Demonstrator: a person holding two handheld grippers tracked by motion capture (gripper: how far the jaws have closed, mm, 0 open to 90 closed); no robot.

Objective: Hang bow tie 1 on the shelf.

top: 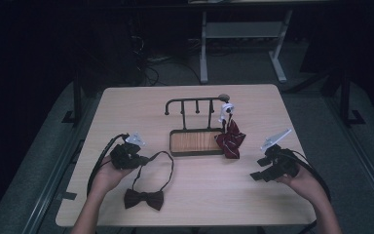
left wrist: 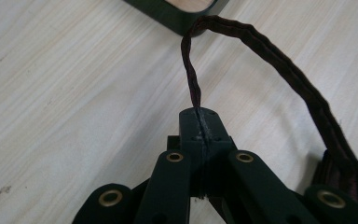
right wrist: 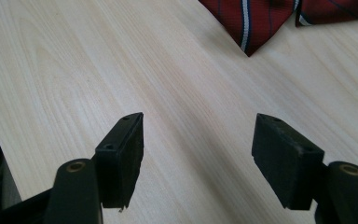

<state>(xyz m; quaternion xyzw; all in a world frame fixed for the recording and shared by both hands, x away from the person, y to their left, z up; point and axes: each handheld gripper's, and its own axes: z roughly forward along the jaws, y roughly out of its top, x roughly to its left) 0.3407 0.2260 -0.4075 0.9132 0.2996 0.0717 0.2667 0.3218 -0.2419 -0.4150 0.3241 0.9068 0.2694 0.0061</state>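
A dark brown bow tie (top: 144, 199) lies near the table's front edge, its thin neck strap (top: 164, 161) looping up toward the rack. My left gripper (top: 135, 159) is shut on that strap, and in the left gripper view the strap (left wrist: 192, 79) runs out from between the closed jaws of the left gripper (left wrist: 200, 116) and arcs round to the right. A red striped tie (top: 230, 139) hangs from the right end of a black rack (top: 195, 102) with a wooden tray base (top: 195, 142). My right gripper (top: 259, 169) stands open above bare table, the red tie's tip (right wrist: 249, 28) ahead of the right gripper (right wrist: 198, 149).
The pale wooden table (top: 126, 107) sits on a grey carpet. A white desk frame (top: 243, 34) stands behind it on the floor with cables around. Black cables trail from both grippers along the table's sides.
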